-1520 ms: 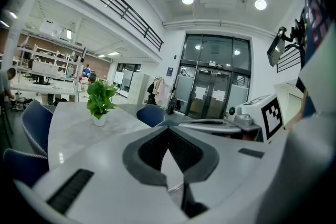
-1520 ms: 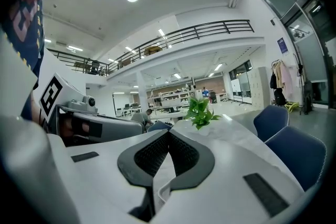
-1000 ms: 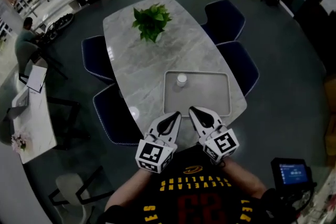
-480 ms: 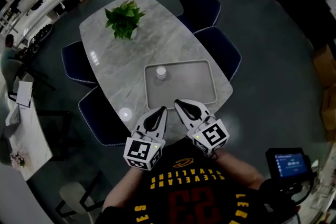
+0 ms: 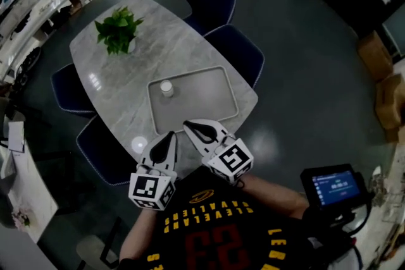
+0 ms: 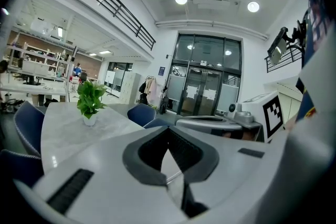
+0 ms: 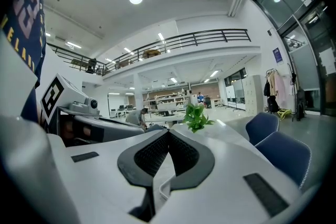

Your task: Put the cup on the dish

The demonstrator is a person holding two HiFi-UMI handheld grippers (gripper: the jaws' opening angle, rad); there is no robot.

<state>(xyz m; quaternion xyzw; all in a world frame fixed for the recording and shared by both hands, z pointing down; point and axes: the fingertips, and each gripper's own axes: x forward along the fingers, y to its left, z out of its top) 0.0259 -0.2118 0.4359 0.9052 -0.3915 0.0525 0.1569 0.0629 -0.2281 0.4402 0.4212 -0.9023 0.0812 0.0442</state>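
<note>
A small white cup (image 5: 166,88) stands upright near the far left corner of a grey rectangular tray-like dish (image 5: 209,101) on the marble table (image 5: 126,73). My left gripper (image 5: 170,135) and right gripper (image 5: 188,126) hover side by side over the table's near edge, well short of the cup. Both are shut with nothing between the jaws. In the left gripper view my left gripper (image 6: 168,132) shows closed pads and the right gripper's body (image 6: 226,122) beside it. The right gripper view shows my right gripper (image 7: 168,134) closed too. The cup is hidden in both gripper views.
A potted green plant (image 5: 117,31) stands at the table's far end, also seen as the plant (image 6: 90,101) and the plant (image 7: 197,117). Dark blue chairs (image 5: 237,54) ring the table. A bright round spot (image 5: 138,144) lies on the table left of the grippers. A handheld screen (image 5: 332,185) sits low right.
The head view has swung, so table, tray and cup now sit further left. The left gripper has drifted down and left. The cup keeps its place on the tray. Both grippers stay shut.
</note>
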